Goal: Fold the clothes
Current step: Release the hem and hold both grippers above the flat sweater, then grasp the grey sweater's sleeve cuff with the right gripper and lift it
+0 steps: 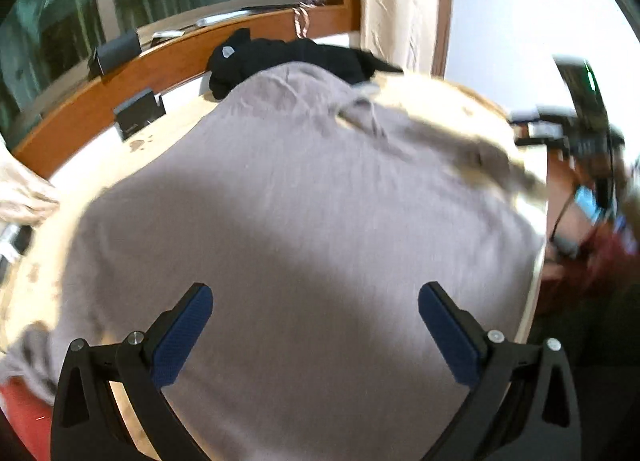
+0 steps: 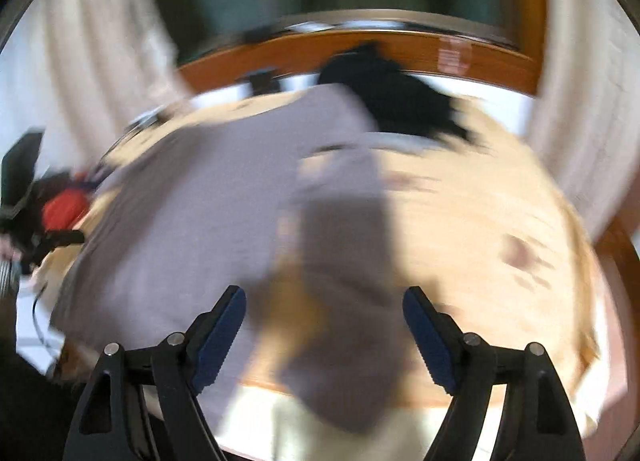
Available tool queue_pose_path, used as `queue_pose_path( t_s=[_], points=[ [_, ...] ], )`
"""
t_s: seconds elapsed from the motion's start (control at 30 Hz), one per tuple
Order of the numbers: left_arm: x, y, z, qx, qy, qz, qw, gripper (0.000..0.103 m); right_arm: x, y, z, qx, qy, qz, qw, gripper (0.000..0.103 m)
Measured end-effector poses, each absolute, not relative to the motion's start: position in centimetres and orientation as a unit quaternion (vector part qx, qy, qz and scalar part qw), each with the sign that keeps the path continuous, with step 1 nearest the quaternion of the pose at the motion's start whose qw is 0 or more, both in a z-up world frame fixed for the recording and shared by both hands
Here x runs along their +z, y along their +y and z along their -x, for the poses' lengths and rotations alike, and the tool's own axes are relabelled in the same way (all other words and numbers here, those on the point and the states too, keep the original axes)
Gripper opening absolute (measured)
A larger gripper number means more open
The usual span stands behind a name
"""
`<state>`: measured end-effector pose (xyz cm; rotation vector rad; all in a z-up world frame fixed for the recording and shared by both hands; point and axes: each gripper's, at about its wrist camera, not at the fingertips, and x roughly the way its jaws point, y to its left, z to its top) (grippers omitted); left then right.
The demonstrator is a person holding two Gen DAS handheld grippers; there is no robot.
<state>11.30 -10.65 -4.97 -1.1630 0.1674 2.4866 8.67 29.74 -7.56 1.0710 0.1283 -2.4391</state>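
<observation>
A grey shirt [image 1: 304, 197] lay spread across a pale round table [image 1: 188, 117], covering most of its top; in the left wrist view the cloth ran from near the far edge down past the near rim. A black garment [image 1: 288, 57] sat bunched at the far side of the table, touching the shirt's far edge, just in front of a wooden window sill [image 1: 168, 61]. The left gripper [image 1: 316, 325] hung above the shirt with its jaws spread wide and nothing between its 2 blue pads [image 1: 184, 333].

The right wrist view was badly blurred. The right gripper [image 2: 324, 329] also stood wide open and held nothing. Below it a sleeve [image 2: 344, 301] of the grey shirt [image 2: 192, 197] trailed toward the near edge of the table [image 2: 500, 221]. The black garment [image 2: 400, 101] showed at the far side.
</observation>
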Motion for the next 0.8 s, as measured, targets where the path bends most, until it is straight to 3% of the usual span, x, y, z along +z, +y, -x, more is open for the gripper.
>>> queue_pose_path(
  t_s=[0.1,0.23,0.3,0.53,0.57,0.63,0.7,0.8],
  points=[
    [-5.0,-10.8,-8.7,0.889,-0.023,0.417,0.187,0.103,-8.2,32.0,-8.7,-0.892,0.035,-0.397,0.214,0.082],
    [-6.5,-11.2,-5.6,0.877,-0.098,0.439,0.169,0.103,-9.9,31.0,-8.9,-0.883,0.054,-0.410,0.223,0.074],
    [-7.3,-11.1,-4.5,0.869,-0.119,0.453,0.160,0.103,-10.8,30.0,-8.7,-0.875,0.071,-0.421,0.230,0.062],
    [-8.3,-10.0,-2.9,0.868,-0.109,0.459,0.156,0.103,-12.5,28.0,-8.7,-0.867,0.103,-0.433,0.227,0.045],
    [-8.5,-9.9,-2.7,0.867,-0.109,0.461,0.156,0.103,-12.5,27.9,-8.9,-0.866,0.106,-0.430,0.232,0.036],
    [-9.0,-9.8,-2.1,0.865,-0.107,0.464,0.156,0.103,-12.5,27.5,-9.0,-0.865,0.107,-0.429,0.236,0.030],
    [-9.5,-9.7,-1.8,0.863,-0.106,0.469,0.154,0.103,-12.3,27.6,-8.8,-0.863,0.089,-0.433,0.244,0.012],
    [-10.1,-9.8,-1.7,0.859,-0.108,0.475,0.156,0.103,-11.2,28.7,-8.3,-0.867,0.038,-0.429,0.251,0.010]
  ],
)
